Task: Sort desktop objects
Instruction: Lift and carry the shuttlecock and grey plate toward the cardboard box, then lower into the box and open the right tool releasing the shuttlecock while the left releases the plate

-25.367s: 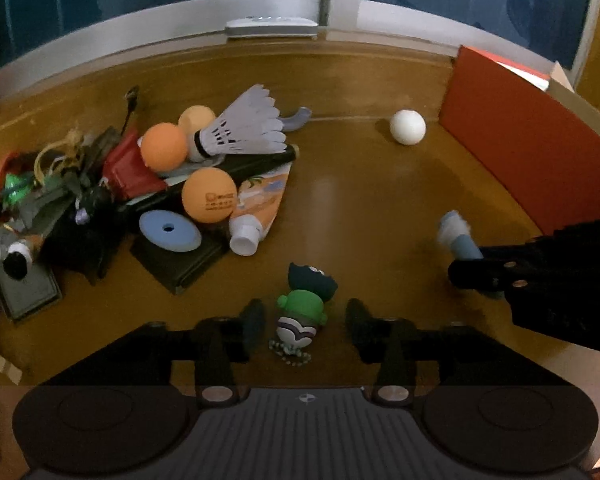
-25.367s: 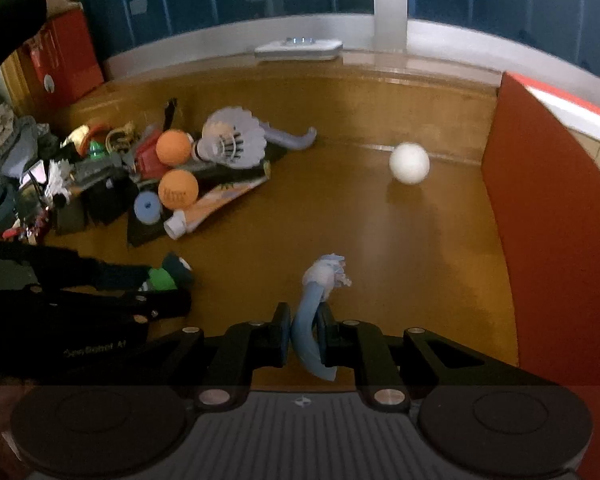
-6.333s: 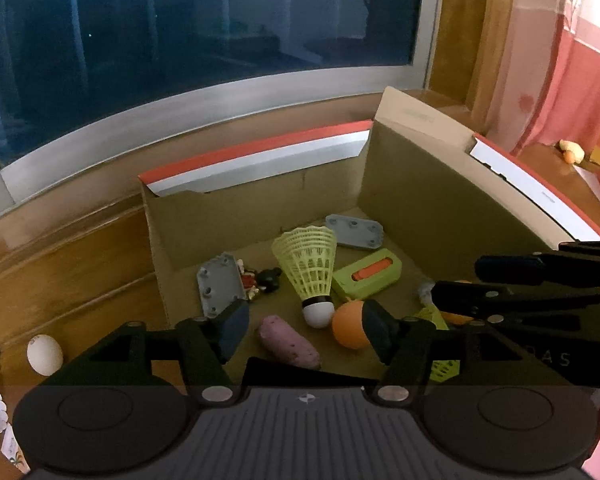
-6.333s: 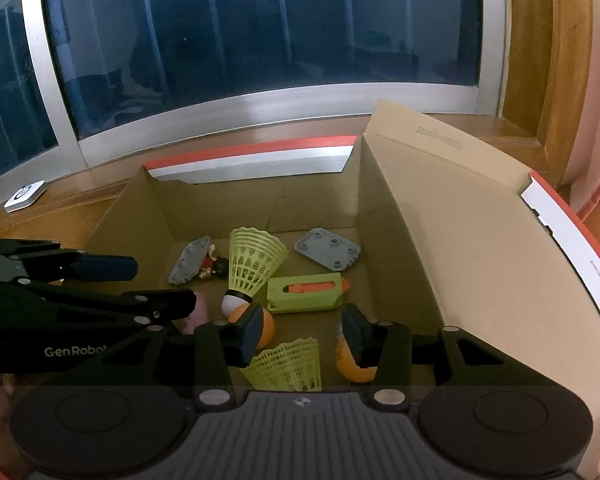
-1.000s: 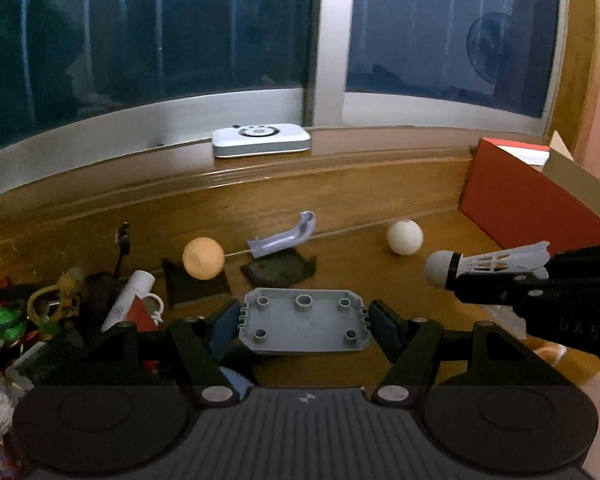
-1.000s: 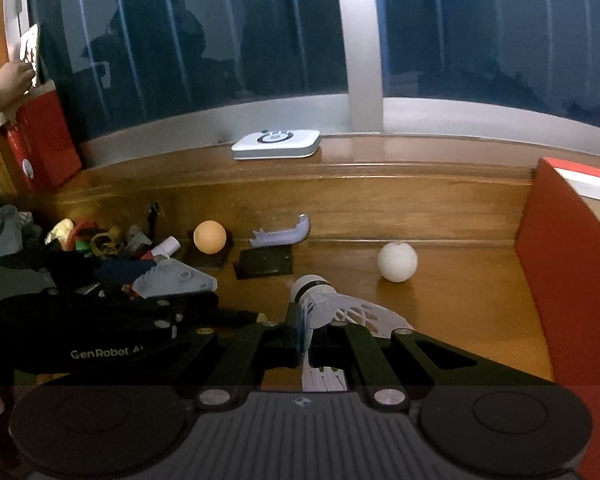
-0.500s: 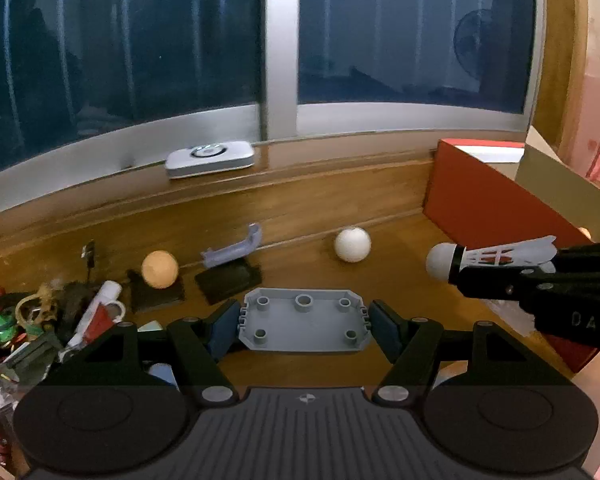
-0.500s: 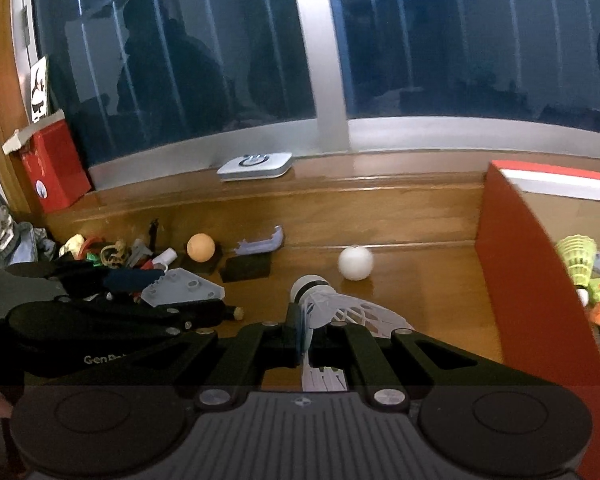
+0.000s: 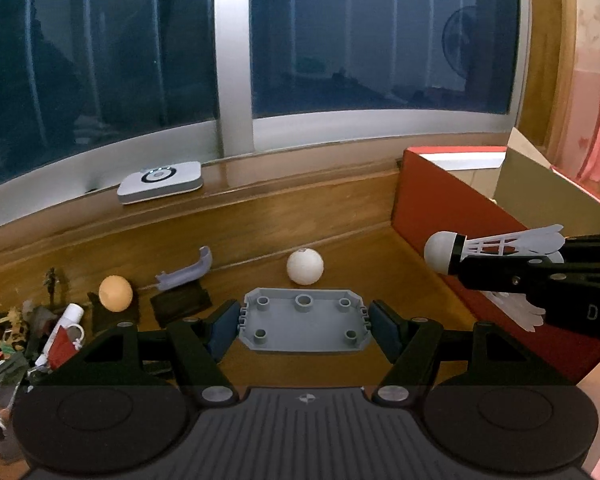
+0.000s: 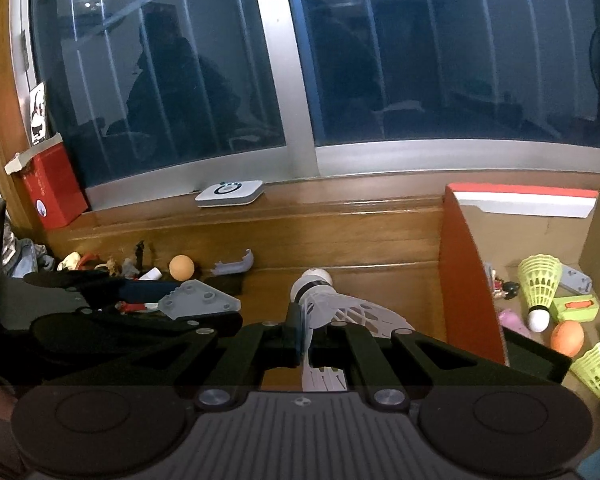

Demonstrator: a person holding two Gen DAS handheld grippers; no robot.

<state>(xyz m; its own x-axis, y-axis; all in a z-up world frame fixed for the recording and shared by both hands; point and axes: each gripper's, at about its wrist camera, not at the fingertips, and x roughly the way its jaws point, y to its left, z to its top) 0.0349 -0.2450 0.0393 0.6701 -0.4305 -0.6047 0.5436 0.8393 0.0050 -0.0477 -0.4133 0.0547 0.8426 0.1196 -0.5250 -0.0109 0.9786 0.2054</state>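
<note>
cardboard box (image 10: pixel 472 280) at the right of the frame holds sorted shuttlecocks and a ball. left tongs (image 9: pixel 303 320) clench a grey studded plate (image 9: pixel 303 318); right tongs (image 10: pixel 314 330) grip a white shuttlecock (image 10: pixel 340 308) by its skirt. both loads should clear the red wall before letting go. box floor is partly cut off.

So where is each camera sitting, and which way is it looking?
Left wrist view: sits on the left gripper, looks along its jaws at the window and desk; jaws hold a grey plate; right gripper enters at right.
Right wrist view: sits on the right gripper, faces the window and box; jaws hold a white shuttlecock; left gripper shows at left.
Both share the orange ball, white ball and white device.
</note>
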